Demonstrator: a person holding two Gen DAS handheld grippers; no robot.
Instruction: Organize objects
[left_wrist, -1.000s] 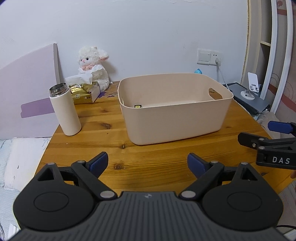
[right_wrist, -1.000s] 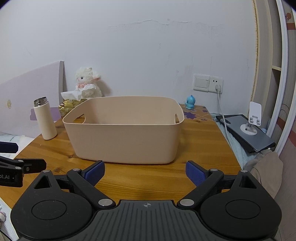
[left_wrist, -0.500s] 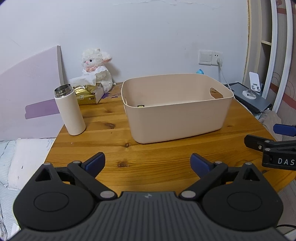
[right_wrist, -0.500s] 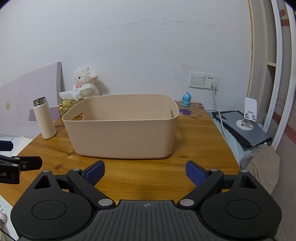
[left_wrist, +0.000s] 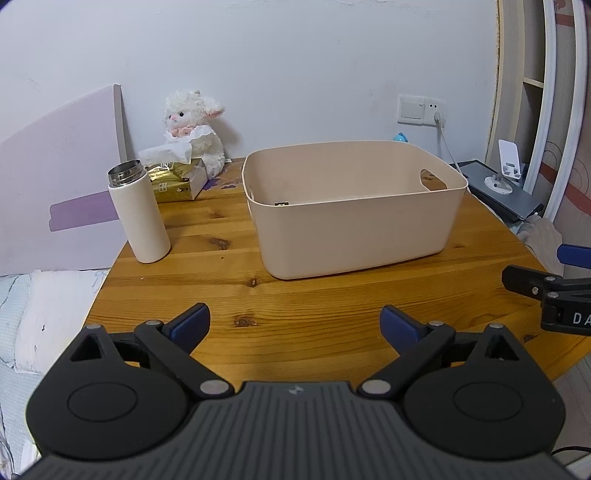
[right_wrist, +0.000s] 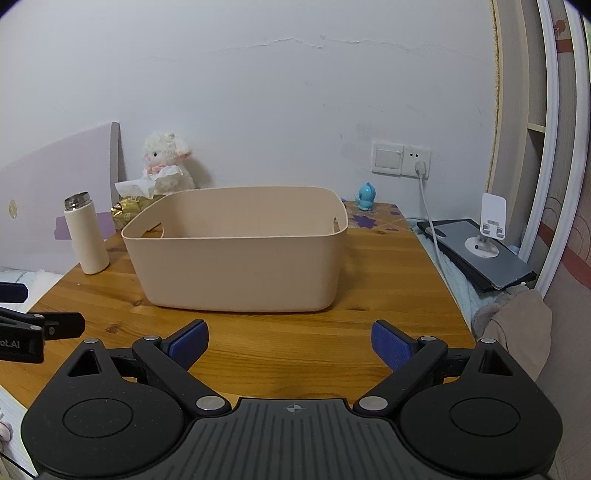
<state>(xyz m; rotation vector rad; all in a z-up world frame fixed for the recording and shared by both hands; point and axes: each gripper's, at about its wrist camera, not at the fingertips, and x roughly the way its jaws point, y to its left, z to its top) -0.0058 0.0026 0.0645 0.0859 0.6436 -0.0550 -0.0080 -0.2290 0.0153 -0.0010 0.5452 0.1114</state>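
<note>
Two grippers hover over the near edge of the wooden bench (left_wrist: 295, 295), the left gripper (left_wrist: 294, 325) and the right gripper (right_wrist: 290, 341) both with fingers spread wide and holding nothing. Beyond them the beige bin (left_wrist: 354, 221) sits mid-bench, nothing between it and the fingers. Left of the bin stands a white flask (left_wrist: 138, 214), upright and apart from it. Behind the flask lie a gold tissue pack (left_wrist: 175, 181) and a plush lamb (left_wrist: 194, 133) by the wall. The right gripper's side shows the letters "DA".
</note>
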